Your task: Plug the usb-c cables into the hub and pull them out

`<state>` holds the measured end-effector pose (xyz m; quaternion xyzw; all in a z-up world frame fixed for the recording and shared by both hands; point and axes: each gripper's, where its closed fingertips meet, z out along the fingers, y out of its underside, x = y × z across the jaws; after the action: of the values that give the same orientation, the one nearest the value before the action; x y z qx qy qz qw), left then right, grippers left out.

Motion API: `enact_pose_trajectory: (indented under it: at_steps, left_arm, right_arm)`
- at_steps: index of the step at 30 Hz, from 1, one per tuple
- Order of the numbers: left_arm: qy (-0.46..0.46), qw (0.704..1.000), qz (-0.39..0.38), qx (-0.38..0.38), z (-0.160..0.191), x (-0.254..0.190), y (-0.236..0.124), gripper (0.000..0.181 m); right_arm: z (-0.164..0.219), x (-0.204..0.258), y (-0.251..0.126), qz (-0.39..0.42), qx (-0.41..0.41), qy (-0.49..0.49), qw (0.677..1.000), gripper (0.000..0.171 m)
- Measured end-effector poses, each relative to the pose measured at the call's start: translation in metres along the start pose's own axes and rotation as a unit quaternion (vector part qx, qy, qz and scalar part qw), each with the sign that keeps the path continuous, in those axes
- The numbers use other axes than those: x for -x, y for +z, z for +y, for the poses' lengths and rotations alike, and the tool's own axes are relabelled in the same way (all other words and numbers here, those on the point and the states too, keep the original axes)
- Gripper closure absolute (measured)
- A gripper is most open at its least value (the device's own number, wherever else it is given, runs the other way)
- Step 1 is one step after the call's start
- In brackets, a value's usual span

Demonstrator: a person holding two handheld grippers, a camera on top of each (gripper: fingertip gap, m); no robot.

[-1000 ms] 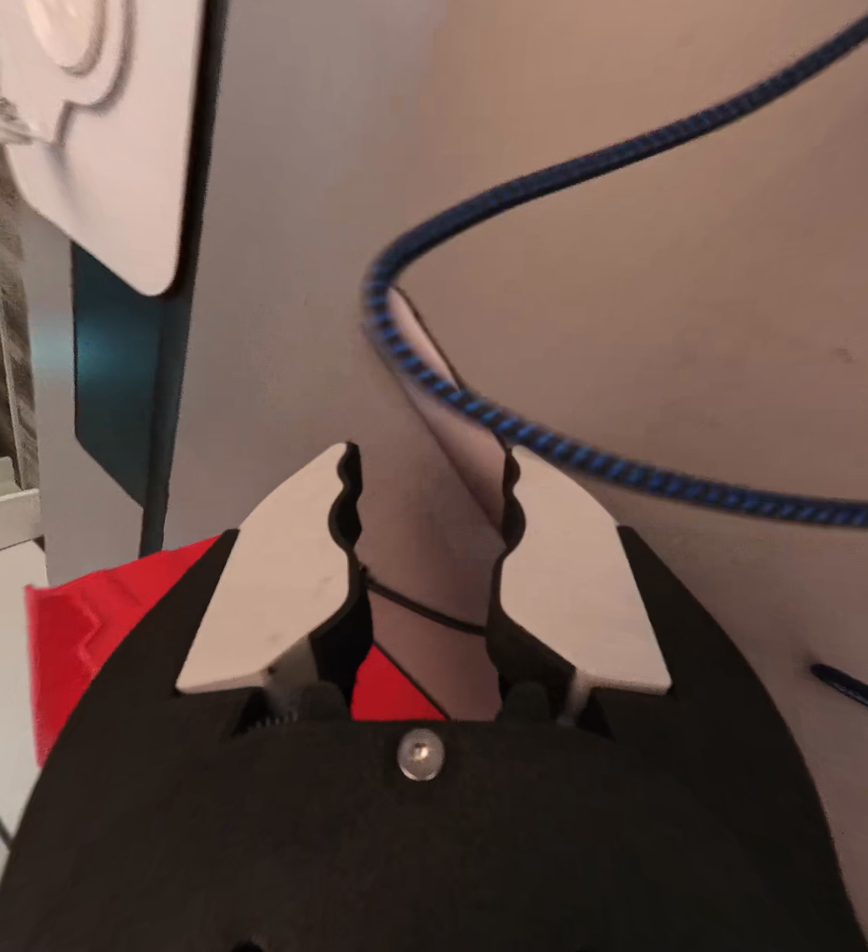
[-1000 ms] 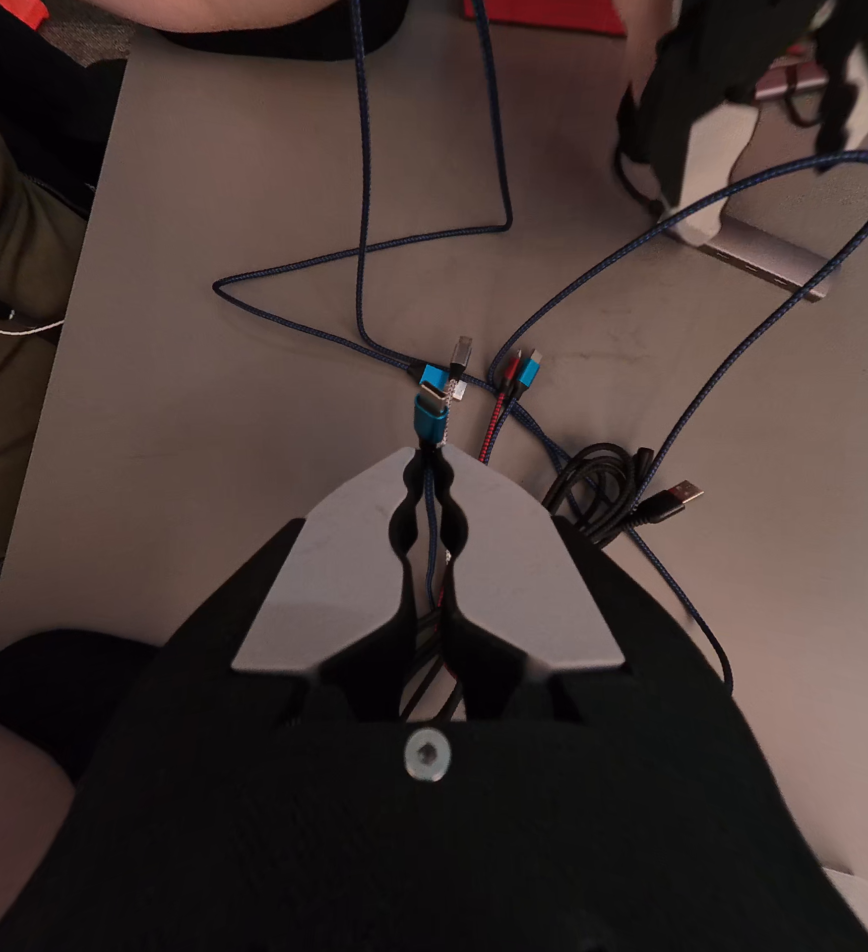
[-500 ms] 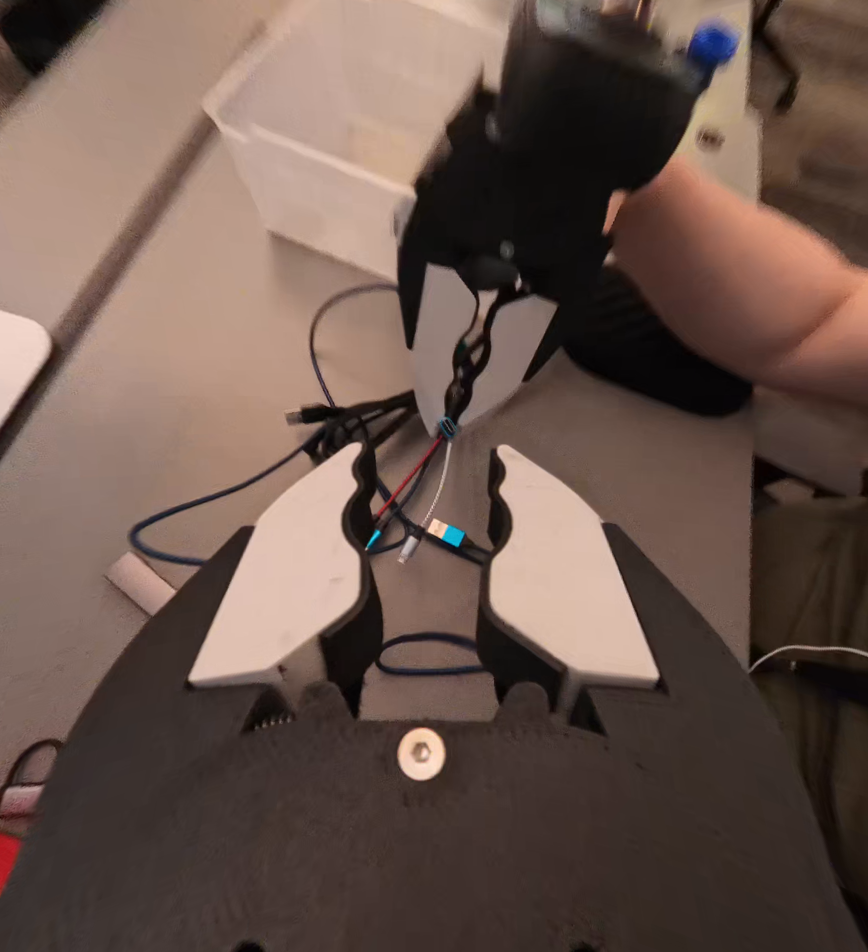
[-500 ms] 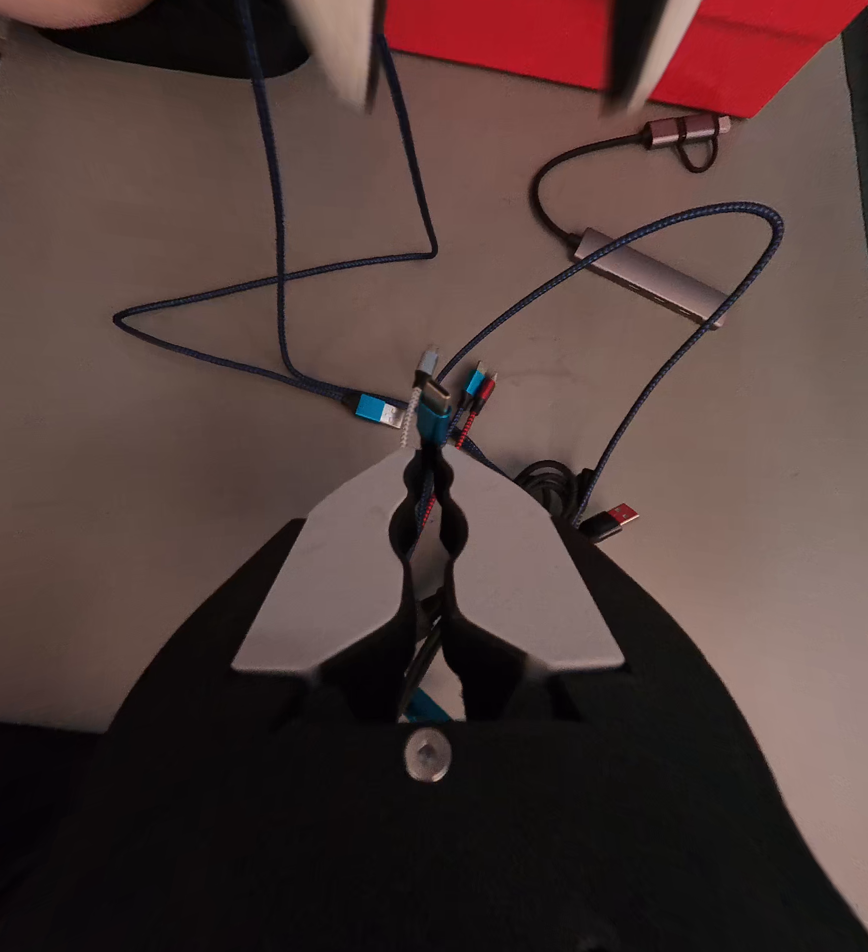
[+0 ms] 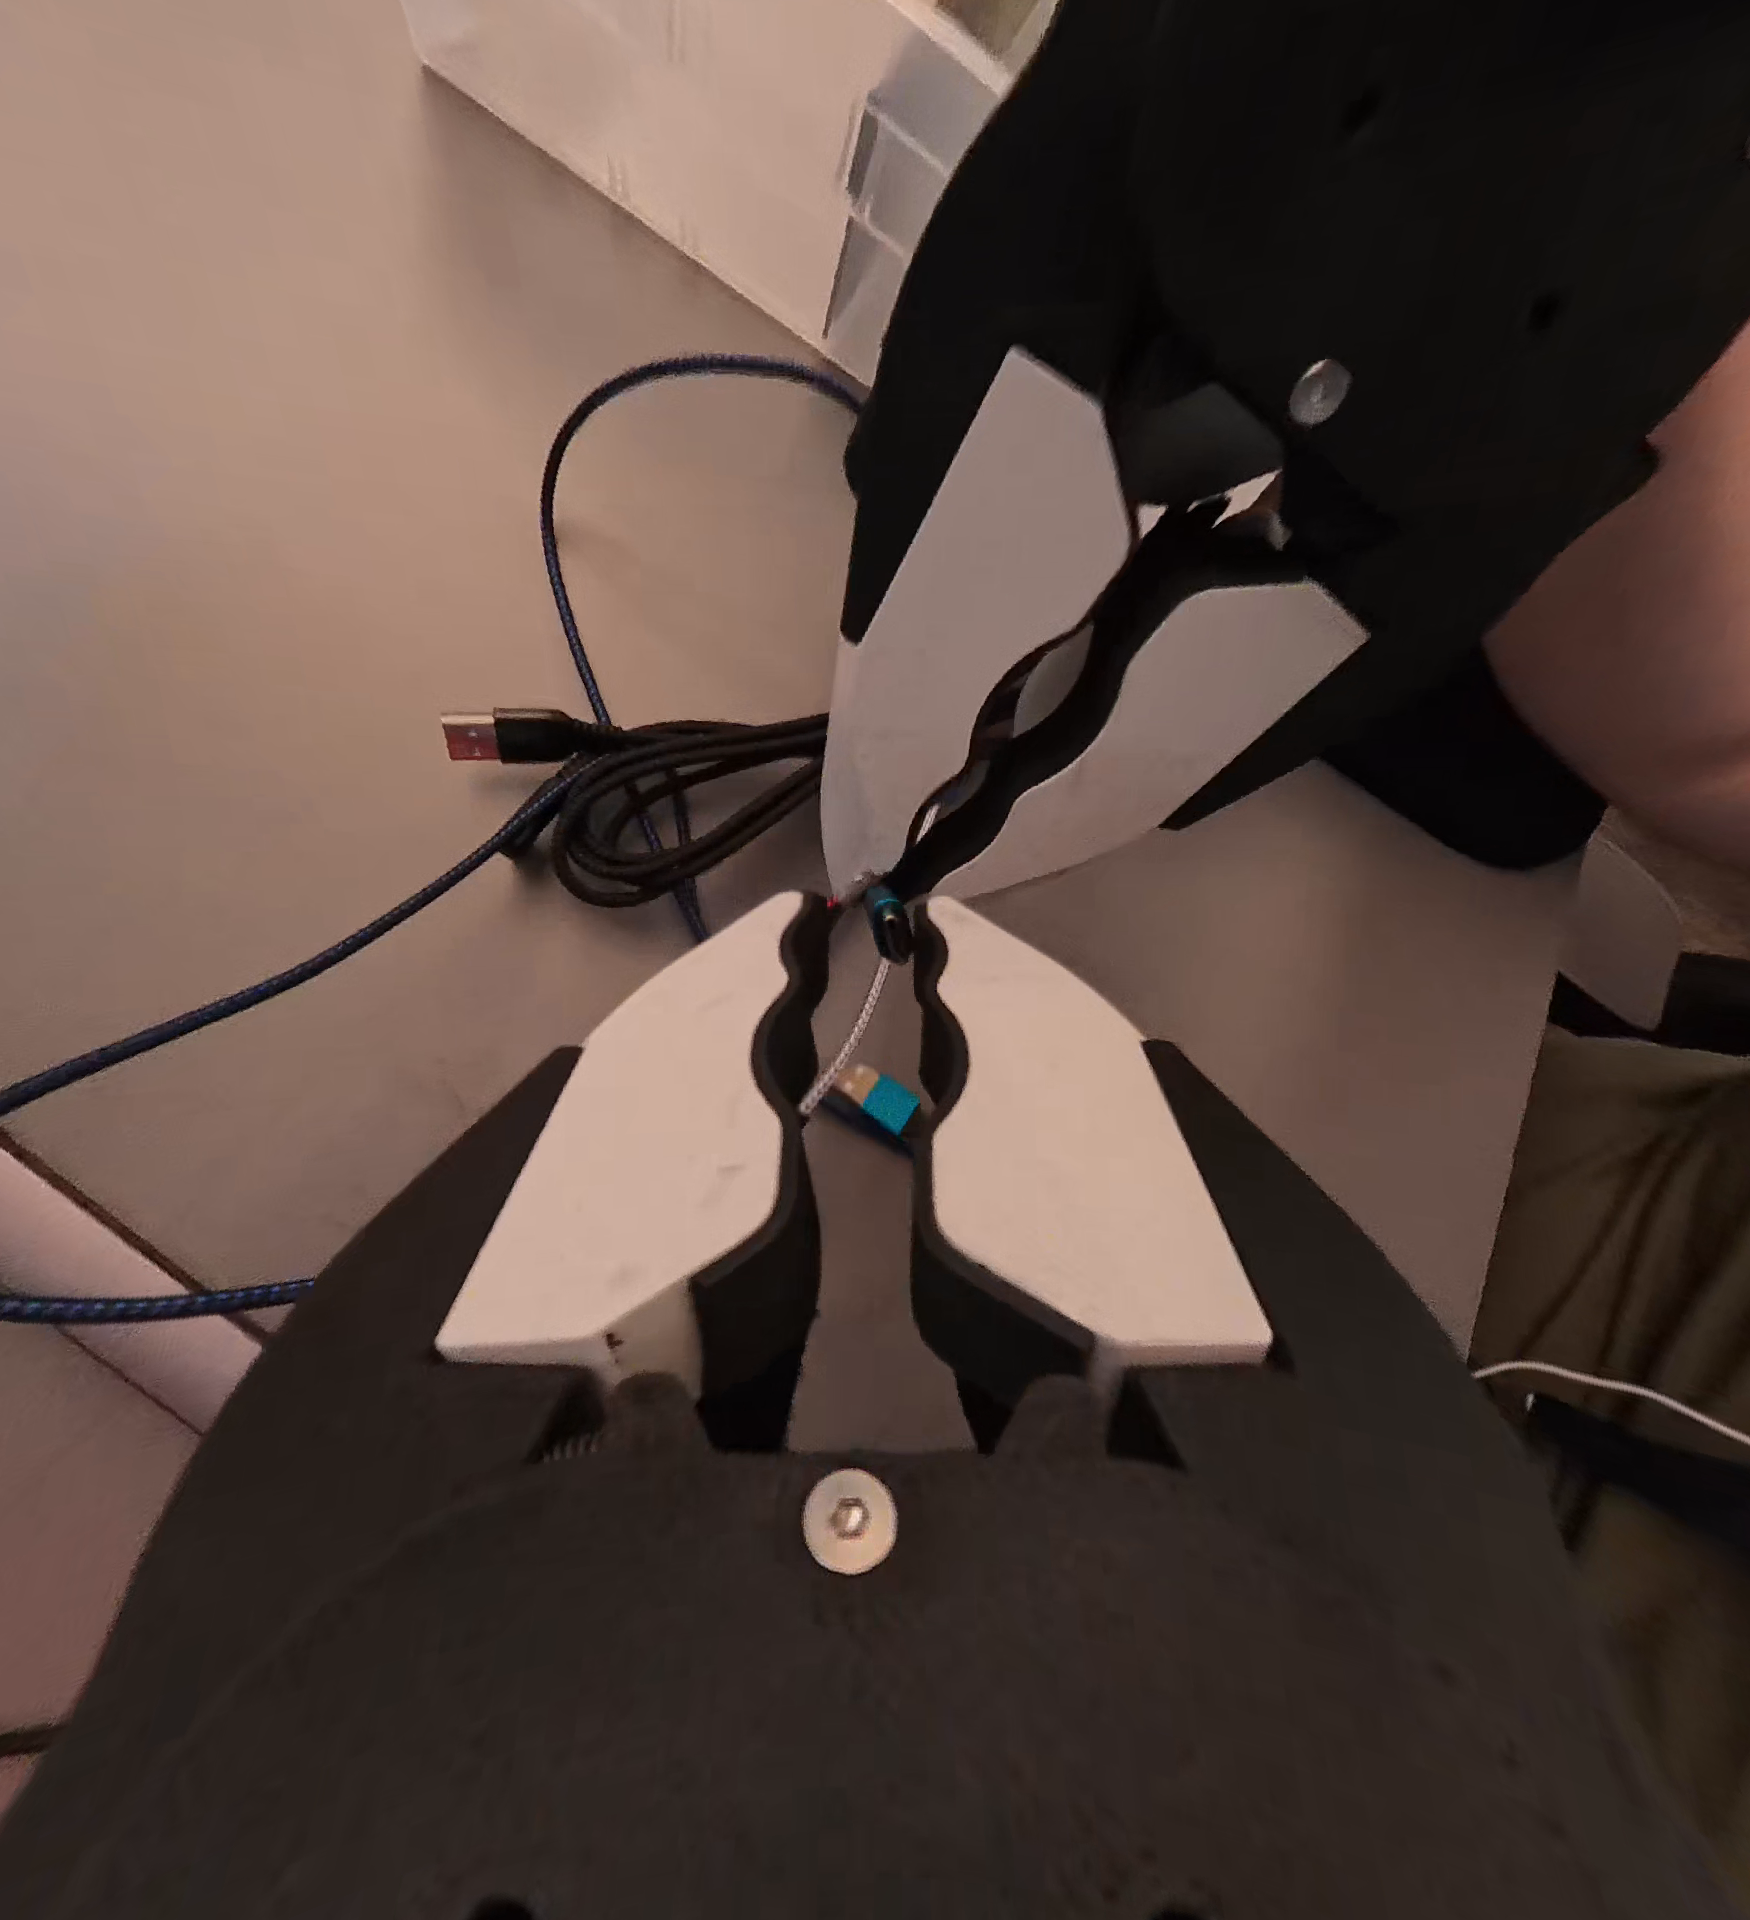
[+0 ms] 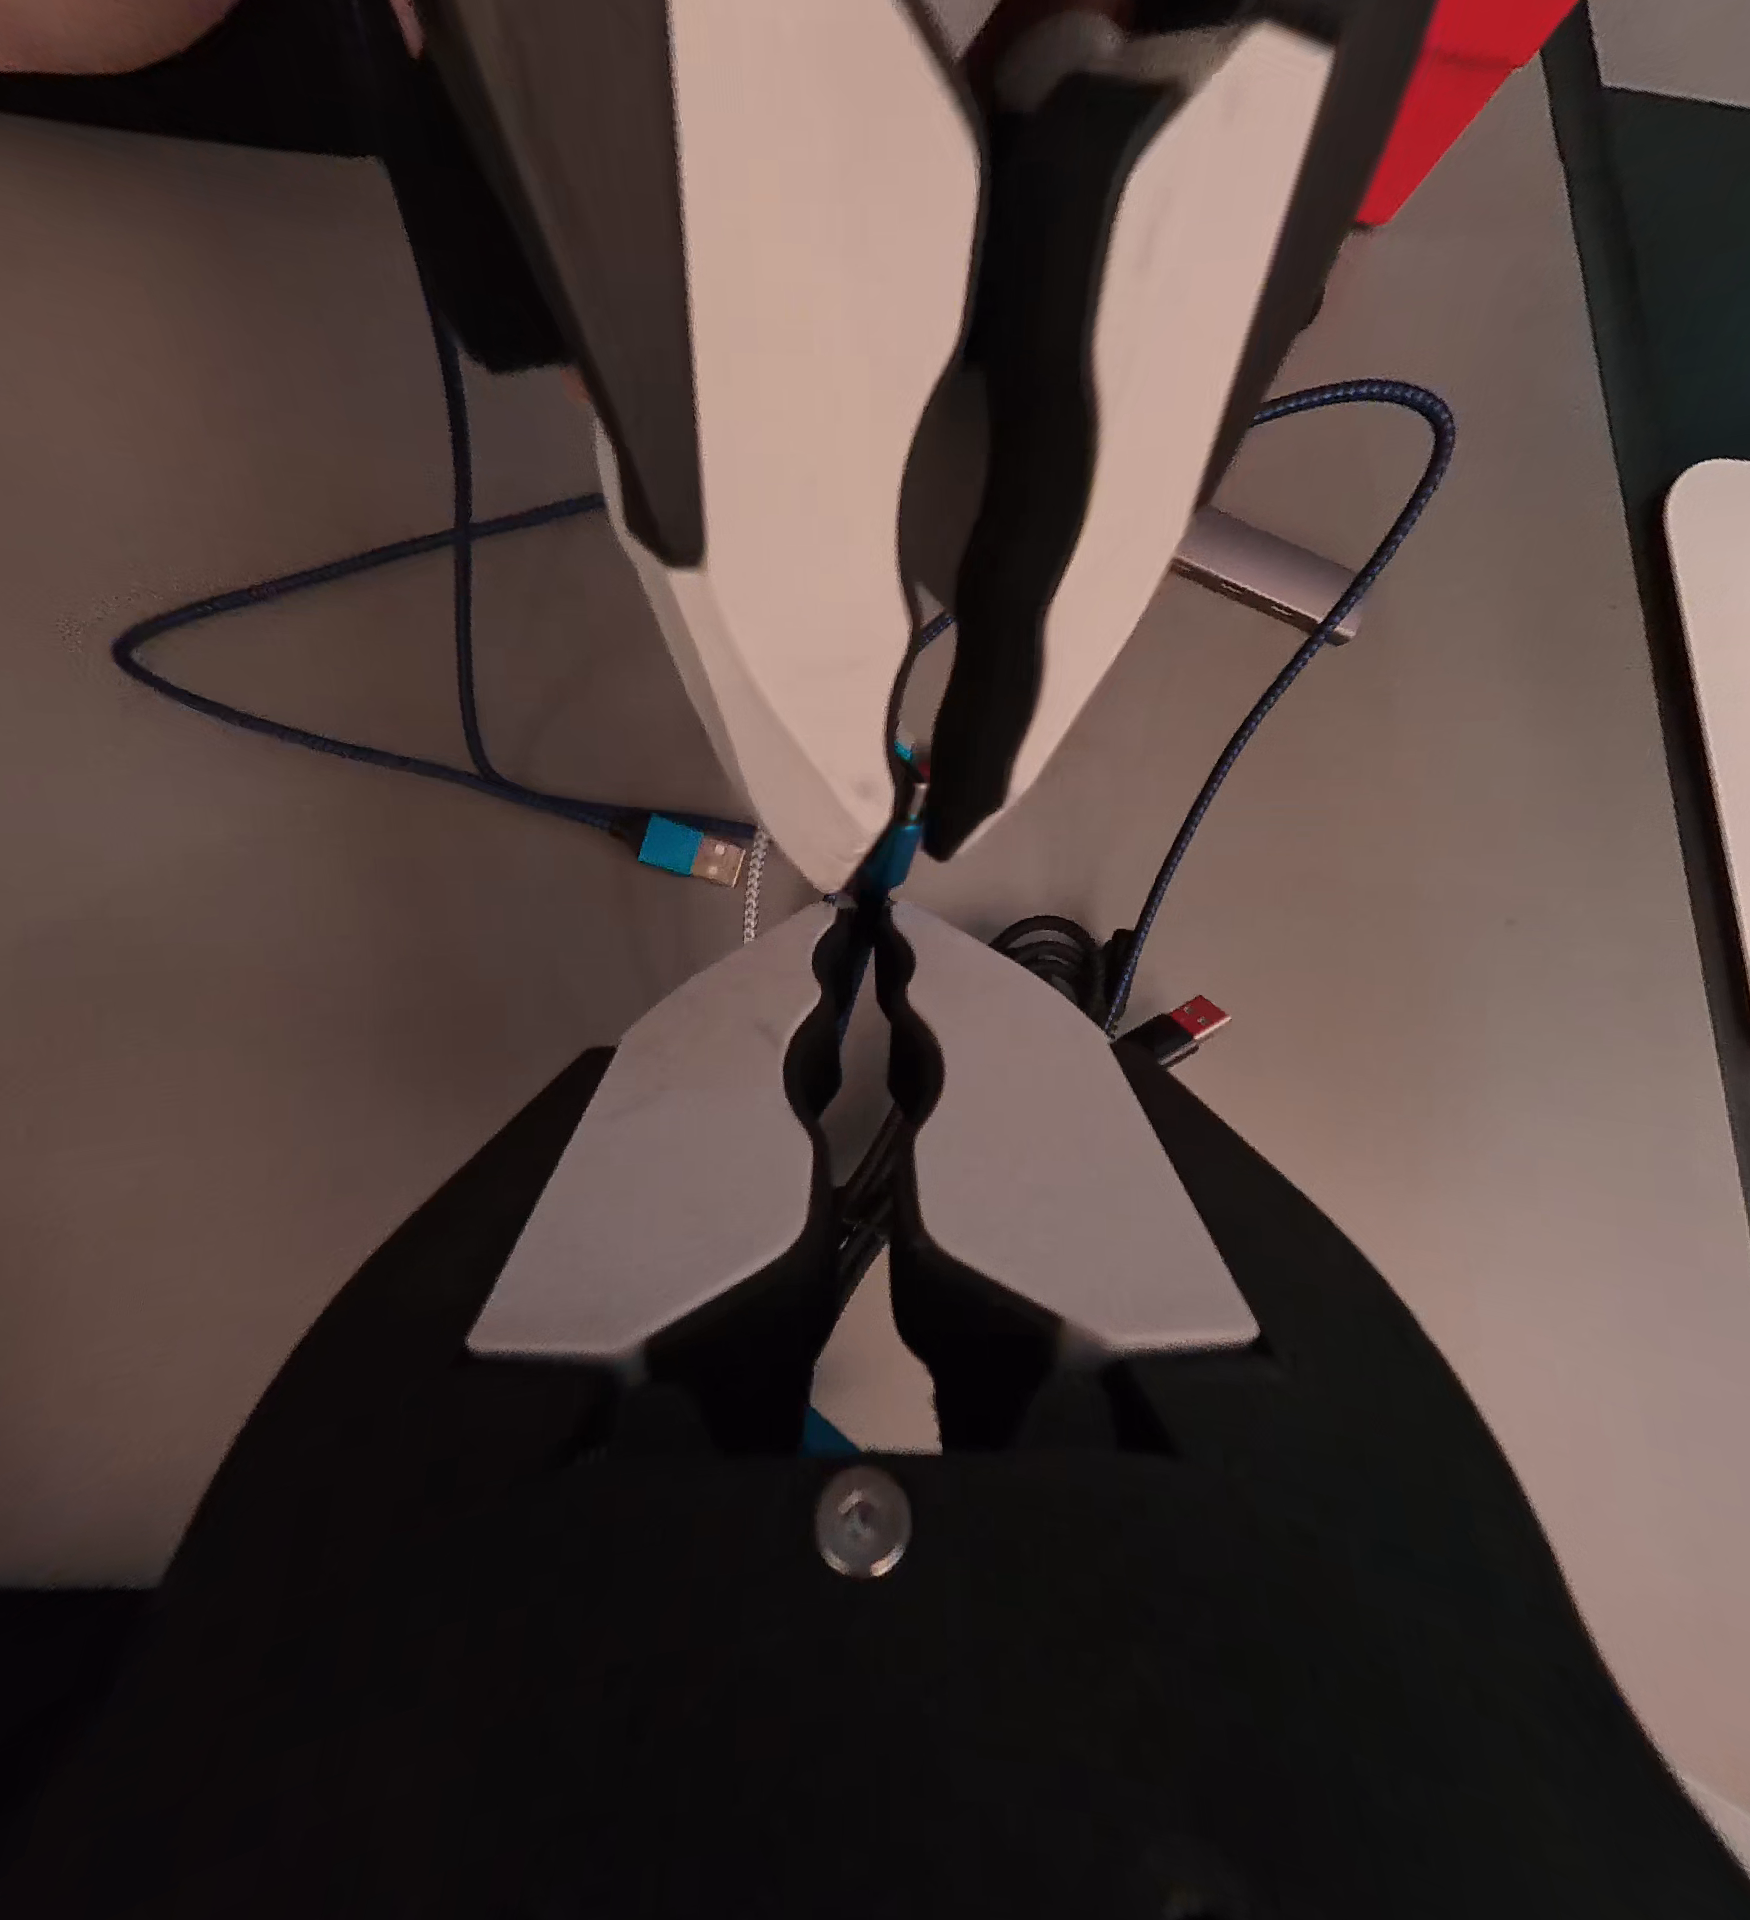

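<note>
USB-C plug: the small blue metal-sleeved USB-C plug (image 6: 897, 857) on its dark blue braided cable sticks out just past the tips of the right gripper (image 6: 858, 906), above the grey table (image 6: 279, 1039).
Right tongs: pinched almost shut on the braided cable right behind the plug; only the wavy slot between the white fingers (image 6: 1047, 1143) shows.
Left tongs: the left gripper (image 5: 866, 904) faces the other tip to tip, jaws partly apart with a clear gap and nothing clamped; the plug (image 5: 892, 914) sits at the mouth of that gap, near the right-hand tip.
Plug axis: its long axis runs roughly in line with the right tongs' fingers, metal nose pointing away from them and into the left tongs' opening, leaning slightly to one side.
Step in hand: looks like a hand-over or regrip of the plug between the two tongs, before any plugging.
Doing it well: close the left tongs squarely on the blue sleeve, not the bare nose, and keep the right grip until the left is firm; a skewed pinch would probably twist the plug.
Silver hub: the flat grey metal hub (image 6: 1266, 582) lies beyond the left tongs, mostly hidden; I cannot tell whether anything is plugged into it.
Loose ends: a blue-shelled USB-A plug (image 6: 692, 850) lies left of the tips; a red-tongued black USB-A plug (image 6: 1188, 1029) and a coiled black cable (image 5: 684, 800) lie right of the right tongs.
</note>
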<state>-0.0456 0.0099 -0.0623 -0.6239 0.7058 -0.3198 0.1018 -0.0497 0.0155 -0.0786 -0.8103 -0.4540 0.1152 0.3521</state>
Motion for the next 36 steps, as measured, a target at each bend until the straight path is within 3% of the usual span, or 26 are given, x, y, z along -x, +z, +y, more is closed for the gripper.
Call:
enact_pose_trajectory:
  at_steps: [2, 3, 4, 7, 12, 22, 26, 33, 36]
  left_arm:
    - [-0.001, 0.999, -0.001, 0.042, 0.013, 0.002, 0.007, 0.167]
    - [0.004, 0.998, -0.002, 0.056, 0.016, 0.003, 0.01, 0.18]
    - [0.009, 0.998, -0.005, 0.062, 0.016, 0.004, 0.013, 0.181]
    - [0.01, 0.999, -0.006, 0.053, 0.013, 0.006, 0.014, 0.181]
    - [-0.014, 0.999, 0.031, 0.01, 0.001, -0.002, 0.001, 0.164]
    - [-0.007, 1.0, 0.023, -0.004, -0.003, 0.007, 0.0, 0.176]
    - [-0.016, 0.997, 0.06, -0.042, -0.013, 0.0, -0.017, 0.176]
    - [0.013, 0.982, 0.148, -0.113, -0.03, -0.037, -0.064, 0.176]
    - [0.037, 0.969, 0.198, -0.145, -0.038, -0.064, -0.085, 0.176]
  right_arm:
    - [-0.002, -0.005, 0.001, 0.016, -0.002, 0.004, 1.0, 0.167]
    - [-0.004, -0.005, 0.0, 0.016, -0.008, 0.006, 1.0, 0.167]
    - [-0.005, -0.006, 0.0, 0.017, -0.011, 0.008, 1.0, 0.167]
    - [-0.004, -0.007, -0.002, 0.021, -0.011, 0.007, 1.0, 0.167]
    - [-0.003, -0.009, -0.001, 0.025, -0.009, 0.009, 1.0, 0.167]
    - [-0.002, -0.008, 0.002, 0.027, -0.007, 0.001, 1.0, 0.165]
    - [-0.003, -0.011, -0.012, 0.044, -0.018, -0.022, 0.999, 0.144]
    - [-0.056, -0.018, -0.08, 0.101, -0.241, -0.061, 0.963, 0.138]
    - [-0.065, -0.037, -0.102, 0.176, -0.295, -0.054, 0.938, 0.137]
